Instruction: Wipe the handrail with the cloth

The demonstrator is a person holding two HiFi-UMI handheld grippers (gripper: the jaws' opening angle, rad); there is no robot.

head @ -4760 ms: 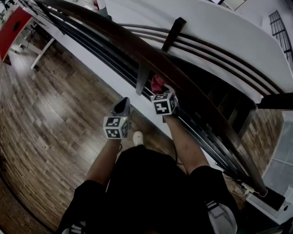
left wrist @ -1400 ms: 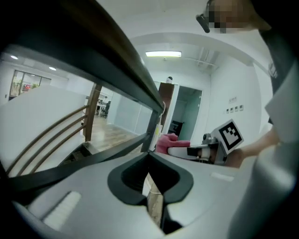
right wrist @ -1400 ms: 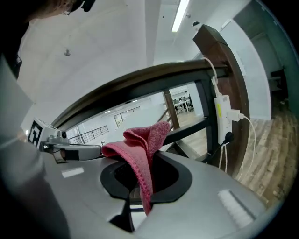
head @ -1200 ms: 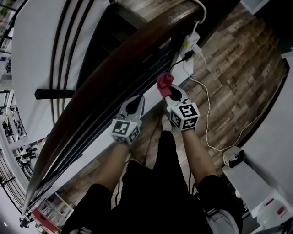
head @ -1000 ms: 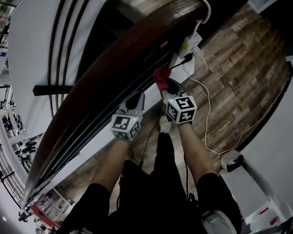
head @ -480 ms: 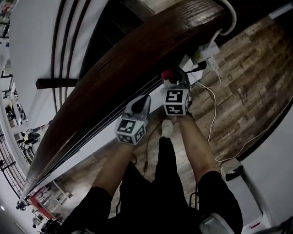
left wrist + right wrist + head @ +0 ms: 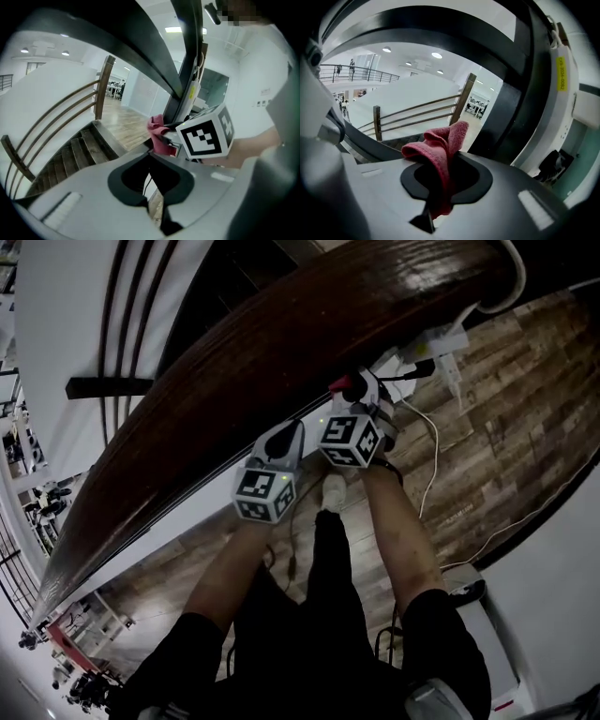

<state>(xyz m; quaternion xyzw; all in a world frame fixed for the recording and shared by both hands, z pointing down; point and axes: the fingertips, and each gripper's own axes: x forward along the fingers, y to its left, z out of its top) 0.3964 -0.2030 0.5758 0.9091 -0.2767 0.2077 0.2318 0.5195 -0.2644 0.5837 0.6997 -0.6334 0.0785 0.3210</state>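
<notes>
Two tools up high in the head view: our right tool (image 7: pixel 362 390) has the red cloth (image 7: pixel 338 385) at the handrail (image 7: pixel 281 343) edge, left tool (image 7: pixel 283 439) just beside. Left gripper view, jaws pressed together, empty. Right gripper view, cloth pinched tight; we judge most of the handrail left to wipe.

Across the right of the head view I see a brown wood-plank floor (image 7: pixel 511 427). A white power strip with plugs (image 7: pixel 448 351) sits at upper right, and a thin white cable (image 7: pixel 433 460) curls down the floor below it. A white shoe (image 7: pixel 332 491) shows at centre, with black shorts (image 7: pixel 319 634) beneath. At upper left, a white curved wall (image 7: pixel 66 324) carries slim dark rails (image 7: pixel 131 296). In the left gripper view, dark wooden stair steps (image 7: pixel 70 159) fill the lower left.
</notes>
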